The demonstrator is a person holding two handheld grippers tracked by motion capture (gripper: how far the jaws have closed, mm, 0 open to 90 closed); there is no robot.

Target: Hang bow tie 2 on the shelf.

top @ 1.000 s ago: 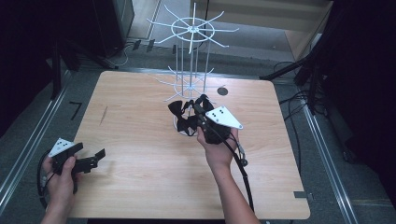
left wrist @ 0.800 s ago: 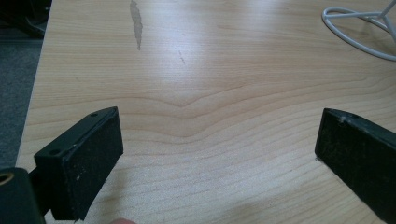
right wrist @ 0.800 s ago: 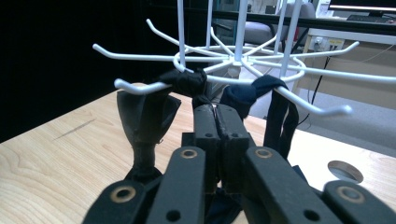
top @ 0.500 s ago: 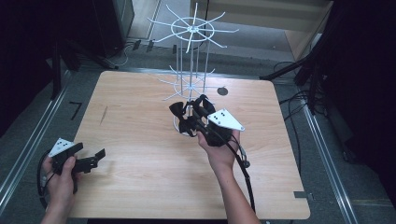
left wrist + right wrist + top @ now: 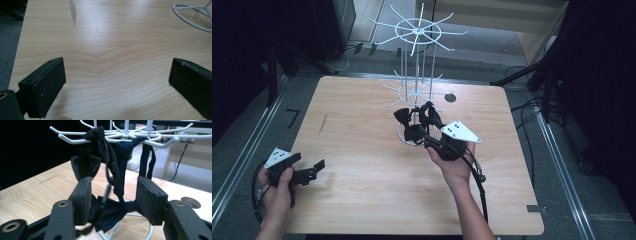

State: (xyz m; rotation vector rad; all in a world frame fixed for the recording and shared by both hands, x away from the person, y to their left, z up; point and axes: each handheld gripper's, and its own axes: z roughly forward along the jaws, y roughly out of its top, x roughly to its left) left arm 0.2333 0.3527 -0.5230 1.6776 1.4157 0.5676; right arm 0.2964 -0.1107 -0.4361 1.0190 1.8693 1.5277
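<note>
The right tool (image 5: 428, 121) is held out at the foot of a white wire rack (image 5: 417, 35) near the middle of the counter (image 5: 362, 200). Its jaws have just been opening and now stand apart, released, with a dark bow tie (image 5: 112, 213) hanging between them but not pressed by either pad. The tie's strap (image 5: 120, 177) loops over one of the rack's lower hooks, and a second black bow tie (image 5: 85, 166) hangs just beside it on the same tier. The right hand (image 5: 452, 162) comes in from the bottom edge, forearm angled up and slightly left, wrist raised above the counter, palm wrapped around the tool's body with the grey three-cornered plate on top.

The left tool (image 5: 314, 170) rests low over the near left corner of the counter, well apart from the rack. Its jaws are spread wide over bare wood, holding nothing. The left hand (image 5: 277, 187) grips it from behind, pointing it toward the right.
</note>
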